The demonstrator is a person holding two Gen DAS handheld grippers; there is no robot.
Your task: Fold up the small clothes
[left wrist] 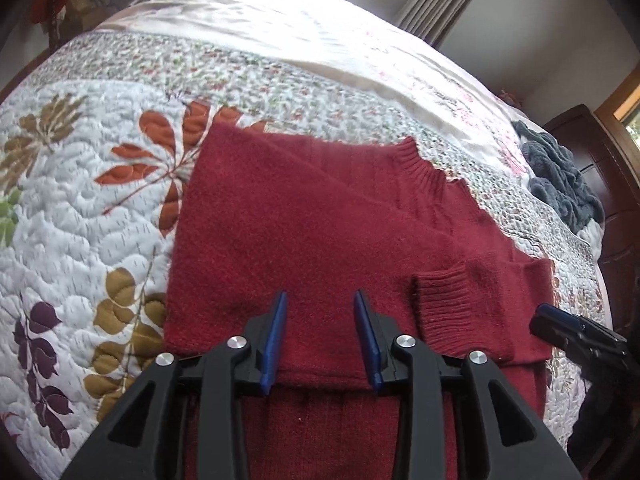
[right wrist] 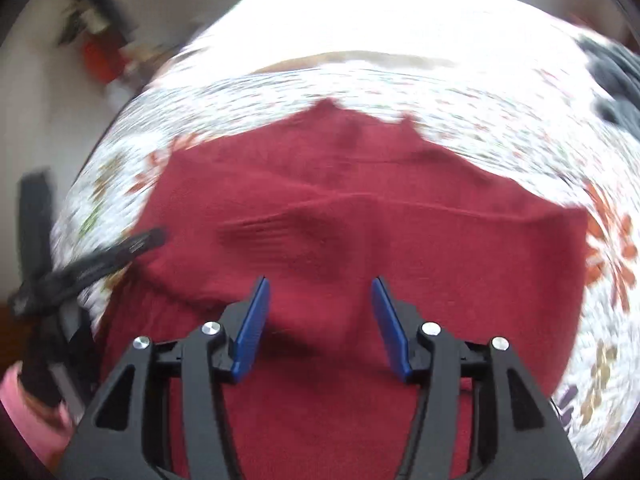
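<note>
On the quilted bed [left wrist: 80, 208], red knit sweater [left wrist: 304, 216] lying flat, sleeves folded across, ribbed cuff [left wrist: 448, 304] uppermost, left claw [left wrist: 322, 340] and right claw [right wrist: 320, 326] both spread wide, empty.

Both wrist cameras look down, close, sharing the sweater [left wrist: 320, 216]; right view seems blurred.

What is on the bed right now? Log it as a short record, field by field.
surface: quilted floral bedspread
garment: red sweater, lying flat, partly folded
sleeves: folded across the body, ribbed cuff on top
collar: ribbed, at the far edge
left gripper: jaws open, over the sweater's near part, holding nothing
right gripper: jaws open, over the sweater, holding nothing
other item: grey fuzzy cloth, heaped at the bed's right edge
image quality: right wrist view is motion-blurred
</note>
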